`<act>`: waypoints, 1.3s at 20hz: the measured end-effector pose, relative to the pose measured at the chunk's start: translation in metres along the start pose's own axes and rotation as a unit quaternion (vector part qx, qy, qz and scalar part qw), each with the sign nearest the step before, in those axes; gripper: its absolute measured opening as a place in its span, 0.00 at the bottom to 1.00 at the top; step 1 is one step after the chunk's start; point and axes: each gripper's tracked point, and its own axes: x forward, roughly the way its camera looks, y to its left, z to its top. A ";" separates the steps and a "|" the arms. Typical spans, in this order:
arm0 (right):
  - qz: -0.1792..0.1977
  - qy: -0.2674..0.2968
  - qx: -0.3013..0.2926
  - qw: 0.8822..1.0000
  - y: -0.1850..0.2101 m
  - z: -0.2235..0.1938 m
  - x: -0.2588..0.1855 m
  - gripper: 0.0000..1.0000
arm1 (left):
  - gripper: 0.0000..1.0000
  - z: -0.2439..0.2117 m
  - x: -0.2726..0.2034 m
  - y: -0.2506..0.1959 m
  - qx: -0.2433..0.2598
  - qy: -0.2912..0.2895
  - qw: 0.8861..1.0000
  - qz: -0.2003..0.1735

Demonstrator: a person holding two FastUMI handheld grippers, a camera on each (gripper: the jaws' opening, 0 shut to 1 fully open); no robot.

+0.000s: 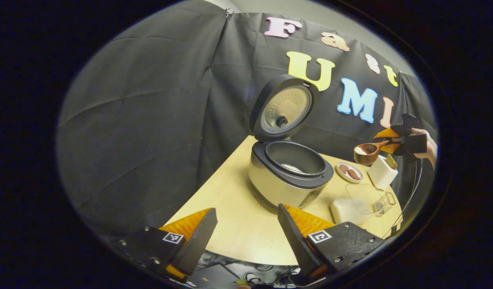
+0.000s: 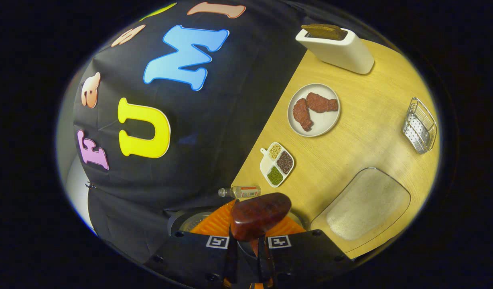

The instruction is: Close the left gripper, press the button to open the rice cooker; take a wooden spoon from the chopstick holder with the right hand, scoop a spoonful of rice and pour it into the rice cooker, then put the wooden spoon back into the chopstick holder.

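The rice cooker stands on the table with its lid raised; a little white rice lies in the pot. My left gripper is open at the table's near edge, short of the cooker, holding nothing. To the cooker's right, my right gripper is shut on the handle of the wooden spoon, whose bowl carries rice, in the air above the white chopstick holder. In the right gripper view the spoon's dark bowl juts out from my right gripper, with the cooker's rim below it.
A plate of meat, a small divided dish of beans and a little bottle lie near the wall. The clear rice container and a metal basket sit toward the table's front. The chopstick holder holds wooden utensils.
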 end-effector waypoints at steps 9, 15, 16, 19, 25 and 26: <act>0.008 0.061 -0.052 0.997 0.054 -0.062 0.071 0.21 | 0.96 0.004 0.007 0.035 -0.020 0.003 0.999 0.032; -0.030 0.069 -0.192 0.979 0.052 -0.090 0.107 0.21 | 0.96 -0.002 0.005 0.062 -0.028 0.011 0.998 0.056; -0.035 0.067 -0.215 0.974 0.051 -0.092 0.113 0.21 | 0.96 -0.003 0.005 0.064 -0.030 0.012 0.998 0.058; -0.050 0.061 -0.272 0.959 0.047 -0.095 0.127 0.21 | 0.96 -0.005 0.007 0.070 -0.032 0.015 0.997 0.064; -0.049 0.066 -0.344 0.935 0.055 -0.113 0.136 0.21 | 0.96 -0.005 0.005 0.081 -0.034 0.017 0.997 0.073; -0.048 0.065 -0.359 0.930 0.058 -0.115 0.137 0.21 | 0.96 -0.005 0.005 0.080 -0.033 0.016 0.997 0.073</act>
